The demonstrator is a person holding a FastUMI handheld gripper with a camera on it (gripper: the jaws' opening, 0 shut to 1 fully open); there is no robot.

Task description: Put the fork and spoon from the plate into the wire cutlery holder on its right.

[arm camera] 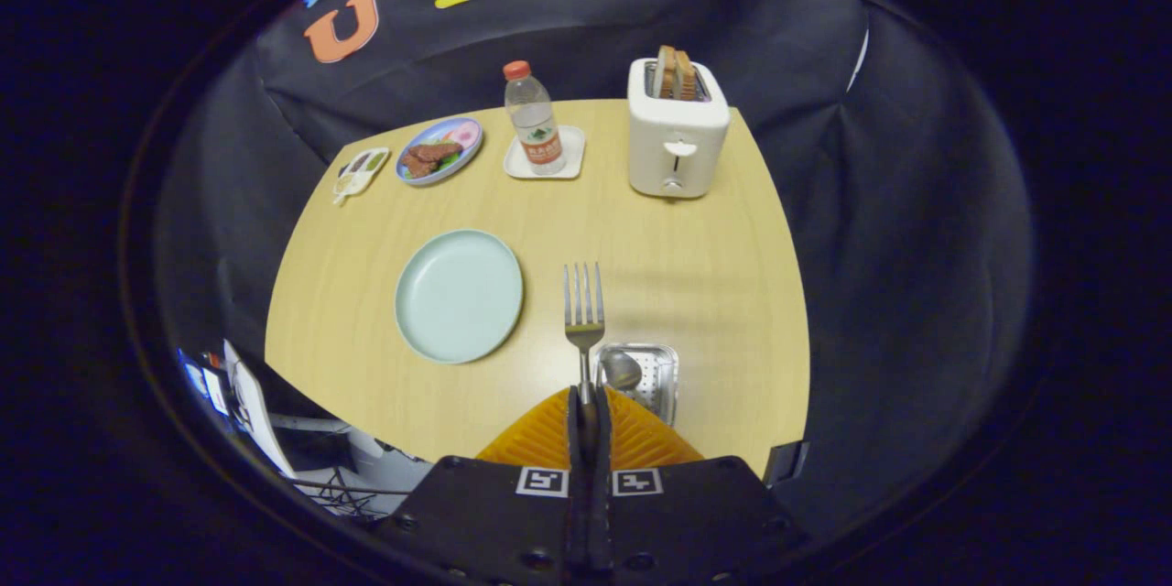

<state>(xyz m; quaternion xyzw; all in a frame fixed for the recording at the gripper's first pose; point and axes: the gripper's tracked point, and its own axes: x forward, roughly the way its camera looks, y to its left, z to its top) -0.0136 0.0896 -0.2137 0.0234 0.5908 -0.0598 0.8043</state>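
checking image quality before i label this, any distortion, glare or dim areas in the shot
Gripper view: strong fisheye bend, the table edges curve; soft glare band on the wood beside the fork, which the gripper is shut on; cutlery holder sharp; surroundings off the table dim.

Cloth-walled recording booth: laid table [696, 275], toaster [676, 130], water bottle [533, 117].
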